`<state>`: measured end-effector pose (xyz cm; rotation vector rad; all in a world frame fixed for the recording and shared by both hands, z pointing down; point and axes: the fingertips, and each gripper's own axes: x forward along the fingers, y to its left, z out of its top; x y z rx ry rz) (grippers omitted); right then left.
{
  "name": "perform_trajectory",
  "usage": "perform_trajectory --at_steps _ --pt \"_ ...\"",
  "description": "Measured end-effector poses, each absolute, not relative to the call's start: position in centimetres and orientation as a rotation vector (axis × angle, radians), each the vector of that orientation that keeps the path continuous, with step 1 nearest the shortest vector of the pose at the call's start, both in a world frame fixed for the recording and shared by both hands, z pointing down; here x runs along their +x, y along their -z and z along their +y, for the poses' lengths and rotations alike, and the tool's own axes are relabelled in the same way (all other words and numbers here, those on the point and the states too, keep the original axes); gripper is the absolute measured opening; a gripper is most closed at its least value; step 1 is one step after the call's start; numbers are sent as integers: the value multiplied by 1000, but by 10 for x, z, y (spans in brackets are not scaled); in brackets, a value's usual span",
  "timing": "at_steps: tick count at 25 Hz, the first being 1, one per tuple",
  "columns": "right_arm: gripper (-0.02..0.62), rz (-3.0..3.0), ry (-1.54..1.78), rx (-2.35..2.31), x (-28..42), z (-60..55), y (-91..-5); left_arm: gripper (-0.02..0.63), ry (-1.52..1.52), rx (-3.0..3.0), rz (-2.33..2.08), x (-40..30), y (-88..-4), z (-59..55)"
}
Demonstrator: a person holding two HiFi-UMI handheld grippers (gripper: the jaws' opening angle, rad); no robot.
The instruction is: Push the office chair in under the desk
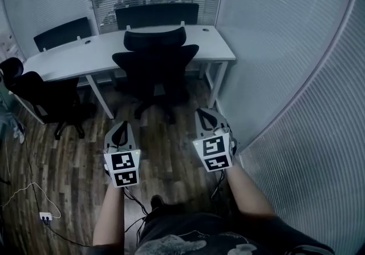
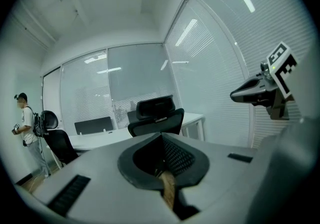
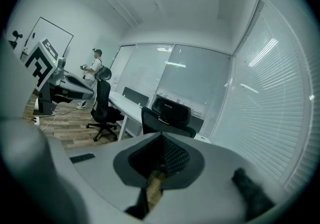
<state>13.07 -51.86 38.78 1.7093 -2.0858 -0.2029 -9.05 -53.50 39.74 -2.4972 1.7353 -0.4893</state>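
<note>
Head view. Upper centre: black high-backed office chair [image 1: 155, 60], standing at the near edge of the long white desk [image 1: 80, 57], well apart from both tools. Lower centre: my left gripper [image 1: 120, 128] and right gripper [image 1: 206, 116], side by side above the dark wood-plank floor [image 1: 74, 162]. I see both pairs of jaws fully closed, holding nothing.

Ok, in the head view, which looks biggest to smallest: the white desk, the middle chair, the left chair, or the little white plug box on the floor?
1. white desk
2. middle chair and left chair: about alike, so not ranked
3. plug box
</note>
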Motion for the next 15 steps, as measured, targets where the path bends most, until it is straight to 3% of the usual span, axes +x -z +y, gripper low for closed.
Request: perform_trajectory --at_steps 15 --pt "21 -2111 174 1612 173 -413 -415 12 525 -2499 1799 -43 -415 -417"
